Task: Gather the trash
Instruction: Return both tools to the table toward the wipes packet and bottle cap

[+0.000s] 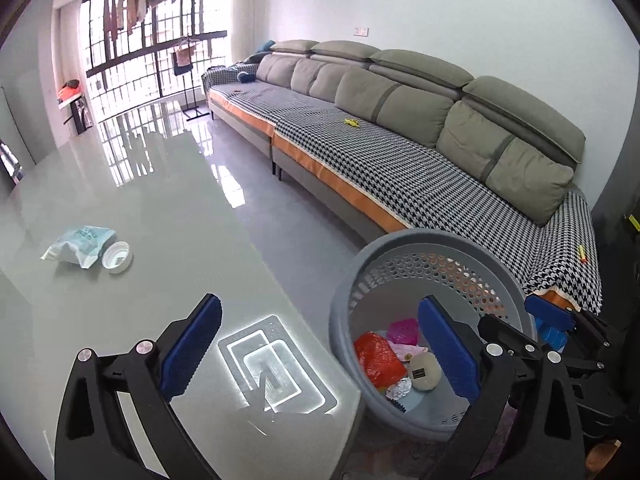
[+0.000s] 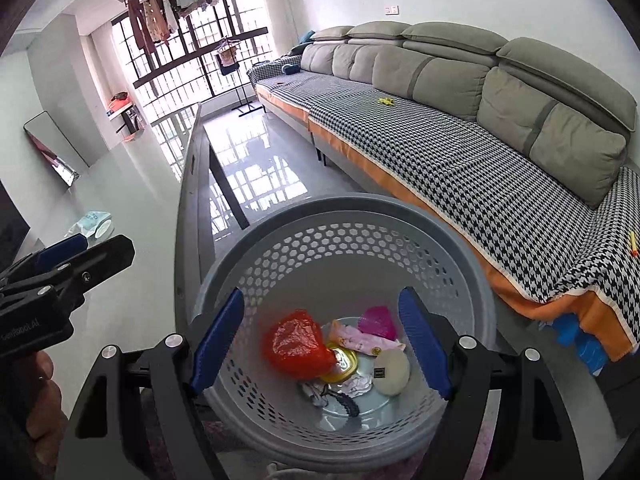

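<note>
My left gripper point(image 1: 320, 348) is open wide with nothing between its blue pads; it hangs over the near corner of the glossy grey table point(image 1: 160, 200). A crumpled pale blue packet point(image 1: 80, 244) and a white lid point(image 1: 117, 256) lie further left on the table. The grey perforated basket point(image 1: 400, 240) stands on the floor beside the table. My right gripper point(image 2: 320, 344) is open right above the basket point(image 2: 360, 208), empty. Inside lie a red plastic bag point(image 2: 296, 344), a pink wrapper point(image 2: 376, 322), a yellow lid point(image 2: 340, 364), a round cream pad point(image 2: 392, 372) and foil scraps.
A long grey sofa point(image 1: 400, 168) with a houndstooth cover runs along the right wall, with a small yellow item point(image 1: 352, 122) and an orange stick point(image 1: 582, 254) on it. A blue object point(image 2: 576, 340) lies on the floor by the sofa's end. Shiny tiled floor separates table and sofa.
</note>
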`<state>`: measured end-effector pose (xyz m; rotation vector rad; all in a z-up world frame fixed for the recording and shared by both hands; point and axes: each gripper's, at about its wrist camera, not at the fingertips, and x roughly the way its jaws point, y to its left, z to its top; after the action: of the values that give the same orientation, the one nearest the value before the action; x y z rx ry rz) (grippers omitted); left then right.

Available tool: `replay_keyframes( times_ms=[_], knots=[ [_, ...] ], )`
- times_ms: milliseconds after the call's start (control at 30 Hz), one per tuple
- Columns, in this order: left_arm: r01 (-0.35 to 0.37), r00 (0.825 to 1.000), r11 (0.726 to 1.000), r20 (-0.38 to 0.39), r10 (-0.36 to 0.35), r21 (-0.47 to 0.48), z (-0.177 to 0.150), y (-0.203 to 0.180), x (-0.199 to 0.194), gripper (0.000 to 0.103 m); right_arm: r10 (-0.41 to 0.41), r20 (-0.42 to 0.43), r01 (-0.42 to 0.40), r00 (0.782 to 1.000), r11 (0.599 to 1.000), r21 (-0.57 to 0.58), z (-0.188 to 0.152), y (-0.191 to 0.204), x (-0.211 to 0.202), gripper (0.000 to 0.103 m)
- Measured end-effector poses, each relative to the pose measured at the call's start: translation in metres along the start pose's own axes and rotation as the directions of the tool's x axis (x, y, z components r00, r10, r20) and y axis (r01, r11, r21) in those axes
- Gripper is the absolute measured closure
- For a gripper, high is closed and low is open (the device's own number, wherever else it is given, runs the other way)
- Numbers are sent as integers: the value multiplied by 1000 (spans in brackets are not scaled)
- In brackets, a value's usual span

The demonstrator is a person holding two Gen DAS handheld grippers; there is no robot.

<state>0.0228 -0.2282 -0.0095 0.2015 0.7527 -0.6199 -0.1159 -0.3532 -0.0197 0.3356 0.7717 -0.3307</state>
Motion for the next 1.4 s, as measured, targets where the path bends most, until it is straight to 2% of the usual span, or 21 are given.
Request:
replay_keyframes(
  times_ms=[300,400,533,633,867,1067,1233,1400],
  knots=[
    [-124,992,986,12,126,-116,-1,84,-22,6,132,-3,-131,991,981,-140,25,81,15,27],
    [-170,985,972,10,173,-162,-4,117,-27,6,199,-23,-200,980,962,-186,34,114,28,25],
    [-234,971,947,-15,237,-222,-14,162,-30,6,289,-81,-300,954,924,-236,45,162,54,25],
    [-285,958,922,-41,284,-263,-26,202,-32,6,308,-122,-331,943,900,-285,54,198,74,25],
    [-370,927,856,-92,362,-361,-43,271,-35,6,313,-209,-371,927,853,-367,69,265,120,25],
    [-403,913,817,-115,392,-411,-52,301,-36,6,280,-264,-372,923,825,-427,72,303,155,25],
    [-406,912,805,-136,387,-432,-57,310,-32,6,241,-277,-349,930,813,-466,73,323,173,25],
    [-416,908,807,-143,394,-418,-54,309,-29,6,214,-266,-323,940,809,-491,75,333,183,26]
  ],
)
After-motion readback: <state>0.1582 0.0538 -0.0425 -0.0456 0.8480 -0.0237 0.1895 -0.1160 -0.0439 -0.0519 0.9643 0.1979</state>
